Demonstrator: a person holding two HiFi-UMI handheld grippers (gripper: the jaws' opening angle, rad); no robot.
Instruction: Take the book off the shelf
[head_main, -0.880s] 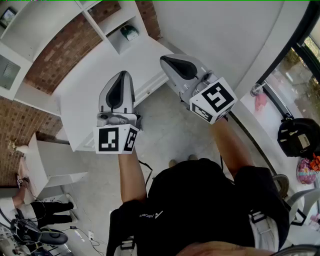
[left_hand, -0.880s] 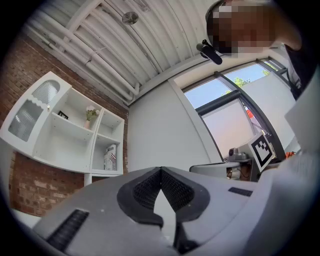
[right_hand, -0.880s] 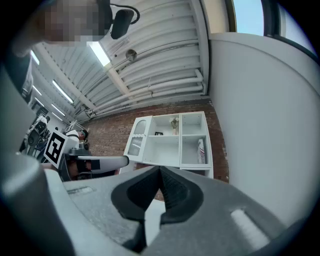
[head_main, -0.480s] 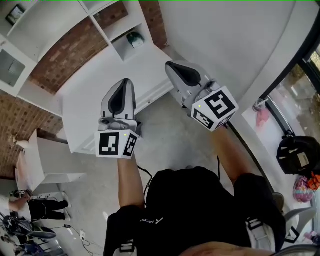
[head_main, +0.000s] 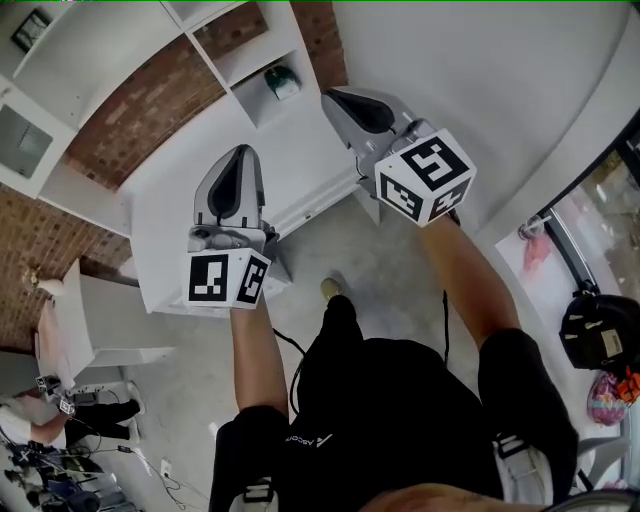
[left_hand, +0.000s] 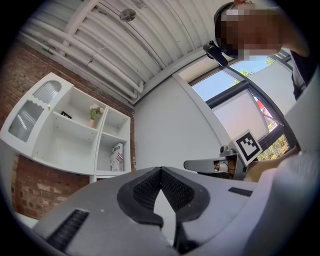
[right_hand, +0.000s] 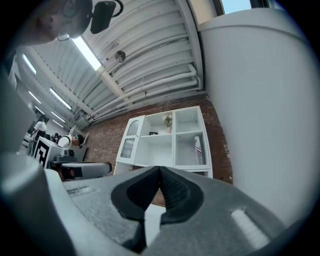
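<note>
The book (head_main: 283, 82) stands upright in the lower right compartment of the white wall shelf (head_main: 150, 60), which hangs on a brick wall. It also shows in the left gripper view as the book (left_hand: 117, 157) and in the right gripper view as the book (right_hand: 198, 150). My left gripper (head_main: 242, 152) is shut and empty, held over the white cabinet below the shelf. My right gripper (head_main: 331, 97) is shut and empty too, further forward and just right of the book's compartment. Both are still well apart from the book.
A white cabinet (head_main: 190, 215) stands under the shelf. A small plant (left_hand: 93, 111) and a picture sit in upper compartments. A white bench (head_main: 100, 325) is at the left, bags (head_main: 598, 340) by the window at the right, and another person (head_main: 45, 410) at the lower left.
Both grippers have come nearer the shelf, the right one further forward and higher. The person has stepped ahead, one foot now showing. Both grippers stay shut.
</note>
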